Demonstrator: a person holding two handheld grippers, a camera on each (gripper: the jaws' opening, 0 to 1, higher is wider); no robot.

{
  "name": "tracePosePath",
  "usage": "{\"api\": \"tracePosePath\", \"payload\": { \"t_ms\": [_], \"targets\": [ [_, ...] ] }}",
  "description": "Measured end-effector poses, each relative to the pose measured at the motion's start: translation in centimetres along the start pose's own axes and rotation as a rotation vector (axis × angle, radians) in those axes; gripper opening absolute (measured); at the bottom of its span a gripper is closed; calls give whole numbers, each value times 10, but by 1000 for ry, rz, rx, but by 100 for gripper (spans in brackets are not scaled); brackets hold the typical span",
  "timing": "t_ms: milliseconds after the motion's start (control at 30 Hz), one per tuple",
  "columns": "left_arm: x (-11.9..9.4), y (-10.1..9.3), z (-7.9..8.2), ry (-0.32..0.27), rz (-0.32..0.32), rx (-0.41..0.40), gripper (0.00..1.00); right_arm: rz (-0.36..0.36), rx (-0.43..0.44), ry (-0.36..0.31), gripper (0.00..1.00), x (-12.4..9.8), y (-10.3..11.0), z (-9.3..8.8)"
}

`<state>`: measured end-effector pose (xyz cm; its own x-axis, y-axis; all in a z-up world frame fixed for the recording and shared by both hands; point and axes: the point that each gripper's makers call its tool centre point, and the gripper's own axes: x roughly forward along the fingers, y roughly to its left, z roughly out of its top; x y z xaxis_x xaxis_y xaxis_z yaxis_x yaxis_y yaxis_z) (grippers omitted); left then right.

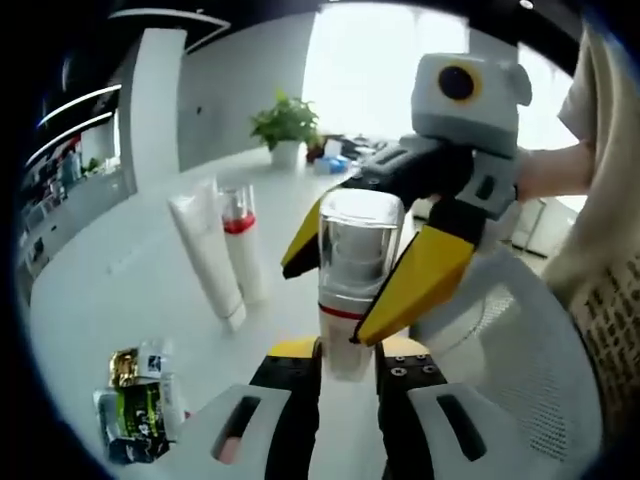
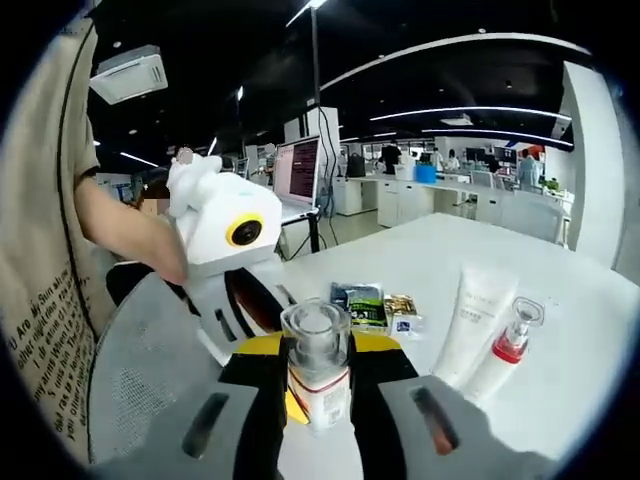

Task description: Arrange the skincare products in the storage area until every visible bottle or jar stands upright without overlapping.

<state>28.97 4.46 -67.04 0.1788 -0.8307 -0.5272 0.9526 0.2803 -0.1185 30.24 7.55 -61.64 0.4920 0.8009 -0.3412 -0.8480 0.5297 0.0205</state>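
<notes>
Grippers met over a white desk point(image 1: 120, 270), both clamped on one pump bottle point(image 1: 353, 290) with a clear cap and a red band. In the left gripper view, the left gripper point(image 1: 345, 365) held the bottle's white lower body between its black jaws, while the right gripper point(image 1: 350, 275) came in from above, its yellow-tipped jaws pressed against the clear cap on either side. In the right gripper view, the right gripper point(image 2: 318, 385) had its jaws closed on the same bottle point(image 2: 318, 370), and the left gripper's white body point(image 2: 228, 250) sat just behind it, held by a person's bare forearm point(image 2: 125, 235). Farther along the desk a white tube point(image 1: 208, 258) and a slim red-collared spray bottle point(image 1: 242, 245) leaned together, touching. Some small dark and gold sachets point(image 1: 138, 398) lay well apart from them. A potted plant point(image 1: 285, 128) stood at the desk's far end.
</notes>
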Motion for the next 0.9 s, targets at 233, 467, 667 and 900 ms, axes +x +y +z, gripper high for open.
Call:
{"api": "tracePosePath", "payload": {
  "t_ms": [233, 467, 667, 900],
  "targets": [
    [24, 4, -21, 51, 10, 15, 17, -29, -10, 65, 22, 3, -7, -30],
    [42, 5, -36, 90, -10, 25, 17, -61, 27, 104, 23, 2, -14, -56],
    [53, 7, -43, 104, -29, 27, 17, -80, 37, 130, 23, 2, -19, -67],
    [60, 9, -49, 121, -41, 46, 18, -96, 40, 155, 23, 5, -22, -77]
  ]
}}
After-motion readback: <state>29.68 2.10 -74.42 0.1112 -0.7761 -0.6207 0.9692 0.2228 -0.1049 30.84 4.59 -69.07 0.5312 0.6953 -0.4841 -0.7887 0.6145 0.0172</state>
